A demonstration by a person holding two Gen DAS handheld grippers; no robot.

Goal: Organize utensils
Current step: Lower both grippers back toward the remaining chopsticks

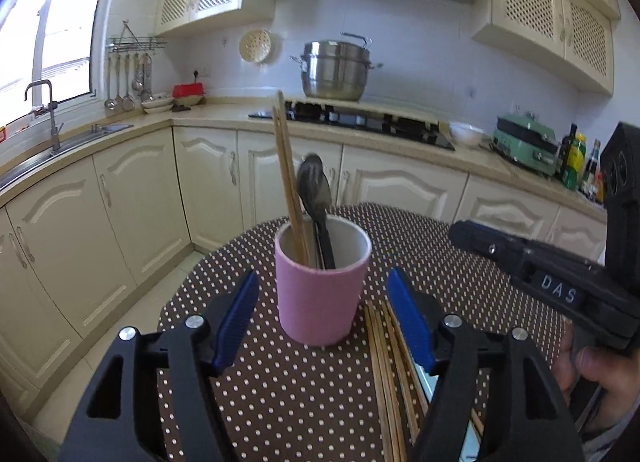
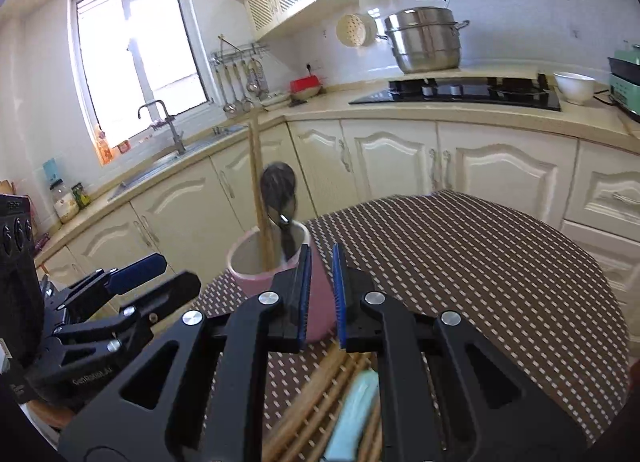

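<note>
The pink cup (image 1: 322, 294) stands on the dotted bench (image 1: 440, 262), at 12 o'clock from the left hand-held gripper (image 1: 324, 320), whose jaws are wide apart around it without touching. Wooden chopsticks (image 1: 288, 182) and a dark spoon (image 1: 316, 190) stand inside. The right hand-held gripper (image 2: 322, 294) is nearly together, holding nothing.

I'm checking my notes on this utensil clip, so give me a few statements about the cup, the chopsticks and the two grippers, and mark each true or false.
1. The pink cup stands upright on the dotted table. True.
2. The cup is empty. False: it holds chopsticks and a dark spoon.
3. More chopsticks lie flat on the table beside the cup. True.
4. The left gripper is clamped on the cup. False: its jaws stand wide, clear of the cup's sides.
5. The right gripper grips a spoon. False: its jaws are nearly closed with nothing between them.
</note>
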